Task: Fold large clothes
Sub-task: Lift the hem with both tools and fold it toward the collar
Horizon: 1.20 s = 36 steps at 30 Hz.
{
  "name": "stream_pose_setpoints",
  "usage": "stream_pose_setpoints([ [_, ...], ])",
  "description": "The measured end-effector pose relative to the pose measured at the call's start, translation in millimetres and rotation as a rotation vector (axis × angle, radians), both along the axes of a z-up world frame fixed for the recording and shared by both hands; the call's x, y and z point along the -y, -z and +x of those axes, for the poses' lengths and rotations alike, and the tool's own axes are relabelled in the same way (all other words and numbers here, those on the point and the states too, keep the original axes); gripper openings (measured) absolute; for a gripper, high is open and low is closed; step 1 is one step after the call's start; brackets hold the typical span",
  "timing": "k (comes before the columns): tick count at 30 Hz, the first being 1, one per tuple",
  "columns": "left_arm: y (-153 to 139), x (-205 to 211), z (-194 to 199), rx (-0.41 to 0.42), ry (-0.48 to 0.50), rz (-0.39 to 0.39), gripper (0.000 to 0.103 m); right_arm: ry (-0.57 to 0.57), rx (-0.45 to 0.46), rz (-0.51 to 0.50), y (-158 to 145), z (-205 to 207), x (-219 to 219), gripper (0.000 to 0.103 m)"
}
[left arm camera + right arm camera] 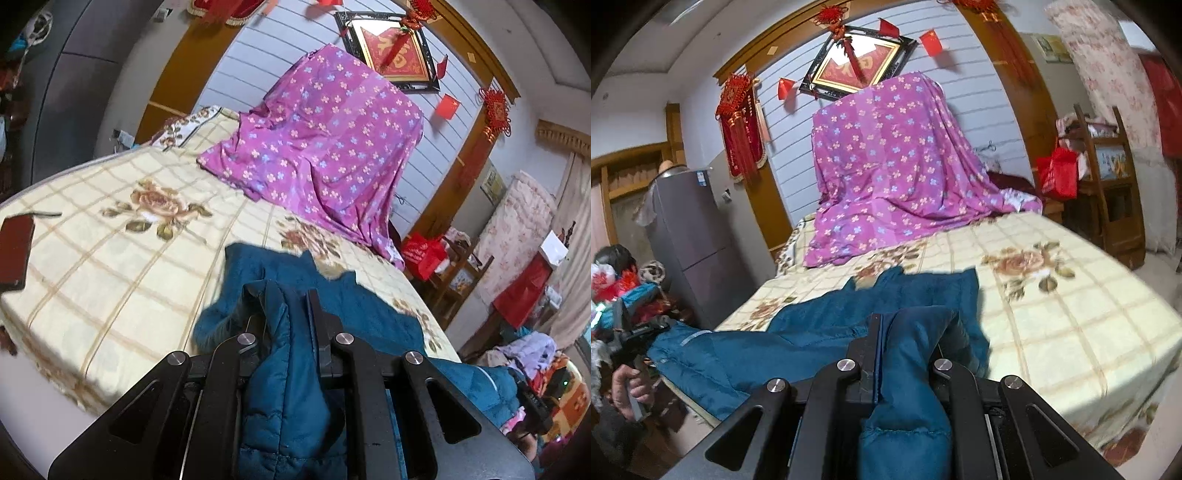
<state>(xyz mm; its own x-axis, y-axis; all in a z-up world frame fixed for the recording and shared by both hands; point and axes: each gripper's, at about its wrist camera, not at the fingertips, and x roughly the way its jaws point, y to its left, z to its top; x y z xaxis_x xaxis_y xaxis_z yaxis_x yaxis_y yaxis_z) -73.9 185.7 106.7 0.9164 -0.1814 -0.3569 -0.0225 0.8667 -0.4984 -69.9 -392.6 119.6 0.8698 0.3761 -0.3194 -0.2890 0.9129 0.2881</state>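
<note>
A teal quilted jacket (295, 369) lies partly on the bed's near edge, over the cream floral blanket (122, 266). My left gripper (282, 306) is shut on a bunched fold of the jacket, which fills the gap between the fingers. In the right wrist view the jacket (798, 332) spreads leftward across the blanket (1071, 325). My right gripper (916, 328) is shut on another fold of it. The left gripper (626, 332) shows at the far left, held in a hand.
A purple flowered sheet (325, 147) drapes a tall shape at the bed's head (886, 166). A dark red flat object (14, 254) lies on the blanket's left. A grey fridge (690, 236) and wooden shelf (1108, 184) flank the bed.
</note>
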Motion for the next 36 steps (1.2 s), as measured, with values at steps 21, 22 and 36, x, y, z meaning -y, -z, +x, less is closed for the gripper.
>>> stream_pose_setpoints([
  [21,29,15,289,-0.101,-0.168,0.283,0.011,0.201,0.020,-0.026,5,290,-44,0.010],
  [22,42,14,301,-0.136,-0.171,0.283,0.011,0.204,-0.012,-0.009,18,305,-44,0.010],
  [36,135,2,369,-0.409,-0.108,0.107,0.020,0.116,-0.364,0.161,116,384,-27,0.031],
])
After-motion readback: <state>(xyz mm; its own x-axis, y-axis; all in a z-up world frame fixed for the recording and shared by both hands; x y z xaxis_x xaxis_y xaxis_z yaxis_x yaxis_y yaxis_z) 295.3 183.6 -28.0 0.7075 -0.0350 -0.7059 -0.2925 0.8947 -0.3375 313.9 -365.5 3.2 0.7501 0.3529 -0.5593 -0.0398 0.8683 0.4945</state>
